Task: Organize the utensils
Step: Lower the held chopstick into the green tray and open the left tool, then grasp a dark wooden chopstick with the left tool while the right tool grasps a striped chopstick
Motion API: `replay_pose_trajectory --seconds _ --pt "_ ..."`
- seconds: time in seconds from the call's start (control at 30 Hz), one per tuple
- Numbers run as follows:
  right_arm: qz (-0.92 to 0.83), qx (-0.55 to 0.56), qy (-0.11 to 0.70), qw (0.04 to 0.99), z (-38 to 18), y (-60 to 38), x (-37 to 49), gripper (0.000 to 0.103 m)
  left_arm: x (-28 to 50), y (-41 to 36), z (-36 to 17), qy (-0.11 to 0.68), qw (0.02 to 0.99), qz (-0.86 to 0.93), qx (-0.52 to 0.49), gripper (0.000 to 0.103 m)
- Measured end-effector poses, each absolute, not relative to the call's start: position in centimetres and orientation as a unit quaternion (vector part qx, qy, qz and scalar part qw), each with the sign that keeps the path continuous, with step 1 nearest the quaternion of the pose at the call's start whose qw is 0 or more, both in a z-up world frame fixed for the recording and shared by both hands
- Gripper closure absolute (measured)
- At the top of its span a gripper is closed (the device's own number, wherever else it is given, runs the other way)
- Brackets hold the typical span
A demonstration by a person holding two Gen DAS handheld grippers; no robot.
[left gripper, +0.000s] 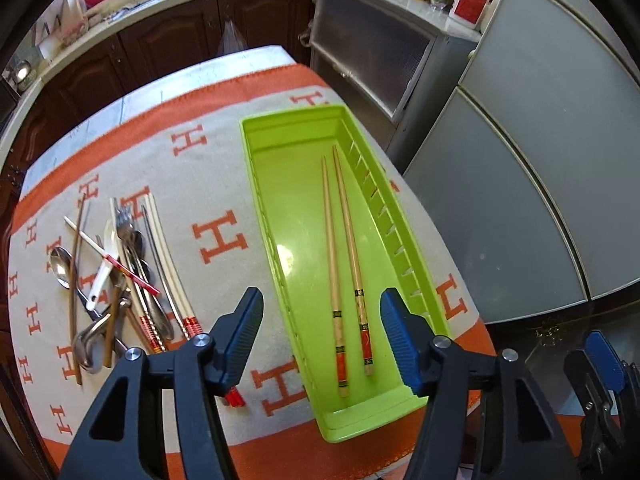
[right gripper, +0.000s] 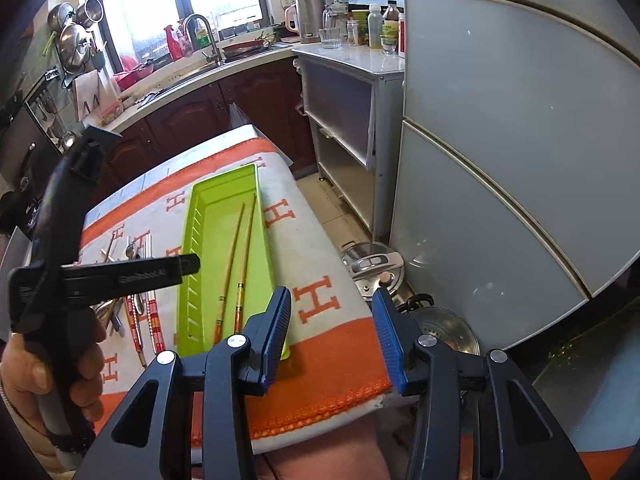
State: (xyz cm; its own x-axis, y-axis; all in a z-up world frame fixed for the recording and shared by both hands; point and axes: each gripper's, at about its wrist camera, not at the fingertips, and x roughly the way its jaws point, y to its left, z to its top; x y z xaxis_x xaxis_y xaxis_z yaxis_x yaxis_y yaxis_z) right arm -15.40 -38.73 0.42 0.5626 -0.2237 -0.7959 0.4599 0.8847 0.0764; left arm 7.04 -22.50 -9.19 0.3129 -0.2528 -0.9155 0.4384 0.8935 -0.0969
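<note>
A lime-green utensil tray [left gripper: 280,160] lies on the orange-and-grey cloth, with two wooden chopsticks [left gripper: 340,256] inside along its right half. A pile of utensils [left gripper: 120,276] lies left of it: spoons, forks, more chopsticks. My left gripper [left gripper: 320,340] is open and empty, above the tray's near end. My right gripper [right gripper: 332,344] is open and empty, over the table's near right corner, right of the tray [right gripper: 204,208]. The chopsticks [right gripper: 236,256] and pile [right gripper: 136,308] show there too.
The cloth-covered table [left gripper: 224,232] ends just right of the tray. A grey fridge [right gripper: 500,140] stands to the right, pots and lids [right gripper: 376,268] on the floor beside it. Kitchen counter and cabinets [left gripper: 168,32] are behind. The left gripper's handle [right gripper: 60,260] fills the right view's left side.
</note>
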Motion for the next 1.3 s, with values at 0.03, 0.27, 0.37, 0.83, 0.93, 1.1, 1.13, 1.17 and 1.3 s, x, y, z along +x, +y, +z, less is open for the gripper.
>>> replay_pose_trajectory --seconds 0.03,0.27,0.37,0.83,0.93,1.1,1.13,1.17,1.3 --pt "-0.194 0.136 0.425 0.874 0.5 -38.4 -15.4 0.060 7.0 -22.3 -8.8 0.540 0.809 -0.216 0.087 0.044" --pt "-0.178 0.121 0.430 0.877 0.4 -36.5 -13.9 0.060 6.2 -19.9 -7.6 0.530 0.817 -0.210 0.082 0.043" --pt "-0.174 0.110 0.429 0.880 0.7 -35.6 -13.5 0.060 6.2 -18.7 -7.4 0.529 0.821 -0.201 0.075 0.043" --pt "-0.123 0.063 0.441 0.887 1.8 -29.4 -9.5 0.060 6.5 -10.5 -6.6 0.520 0.840 -0.148 0.047 0.043" --pt "-0.111 0.058 0.439 0.890 2.6 -28.1 -8.3 0.060 6.9 -9.1 -6.3 0.517 0.844 -0.137 0.042 0.043" --pt "-0.085 0.041 0.437 0.894 3.7 -25.3 -6.3 0.060 7.2 -7.2 -5.8 0.507 0.852 -0.127 0.033 0.043" --pt "-0.079 0.040 0.438 0.895 3.8 -24.9 -6.1 0.060 7.2 -6.7 -5.7 0.505 0.853 -0.123 0.031 0.042" --pt "-0.067 0.041 0.442 0.894 3.9 -24.3 -5.4 0.060 7.2 -6.3 -5.7 0.505 0.854 -0.119 0.029 0.039" --pt "-0.040 0.030 0.442 0.896 4.4 -22.3 -3.9 0.060 7.7 -4.7 -5.7 0.503 0.858 -0.103 0.025 0.039"
